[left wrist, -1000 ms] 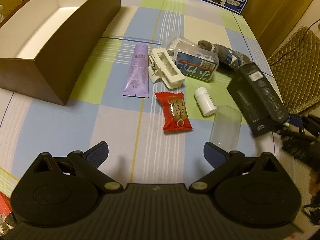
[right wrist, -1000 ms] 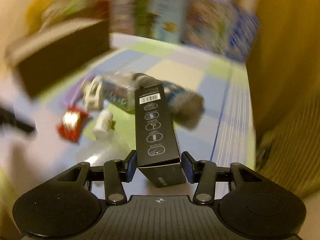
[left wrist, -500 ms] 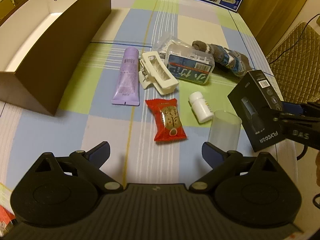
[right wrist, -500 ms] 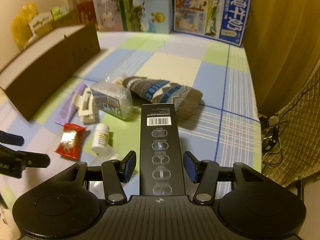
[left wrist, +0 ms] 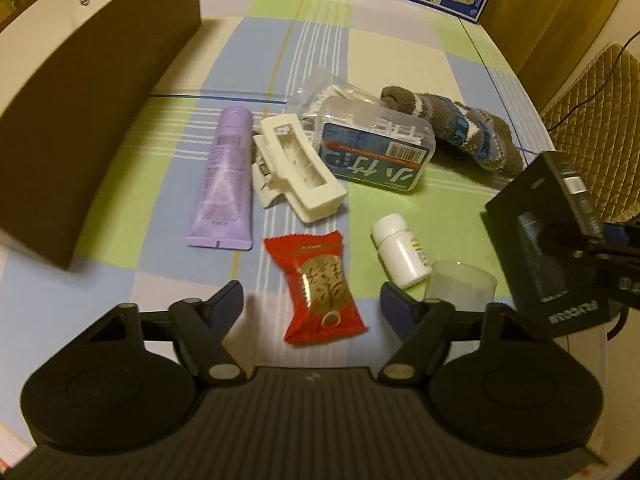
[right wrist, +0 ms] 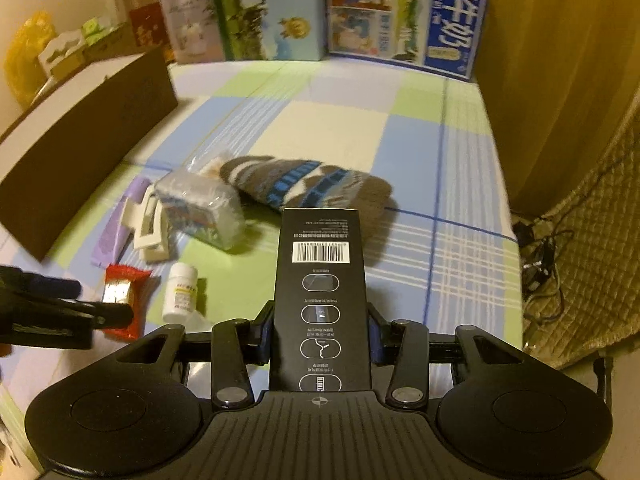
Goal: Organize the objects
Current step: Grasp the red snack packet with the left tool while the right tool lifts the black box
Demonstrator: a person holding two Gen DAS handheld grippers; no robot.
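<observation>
A red snack packet [left wrist: 320,284] lies flat on the checked tablecloth, between the fingers of my left gripper [left wrist: 312,302]. The jaws are closing, and their pads stand clear of the packet on both sides. My right gripper [right wrist: 320,332] is closing on a long black box [right wrist: 320,264] held off the table, with a pad against each side. The left wrist view shows that box [left wrist: 548,240] at the right edge. A white pill bottle [left wrist: 402,252] and a clear cup [left wrist: 460,284] lie just right of the packet.
Beyond the packet lie a purple tube [left wrist: 226,178], a white hair clip [left wrist: 298,172], a clear swab box [left wrist: 374,152] and a patterned sock [left wrist: 460,128]. A large brown box [left wrist: 80,92] stands open at the left. Cartons [right wrist: 408,16] line the back edge. A quilted chair [right wrist: 580,240] is on the right.
My left gripper came forward and down over the red packet and its jaws narrowed. The right gripper lifted the black box, which now sits deeper between its fingers.
</observation>
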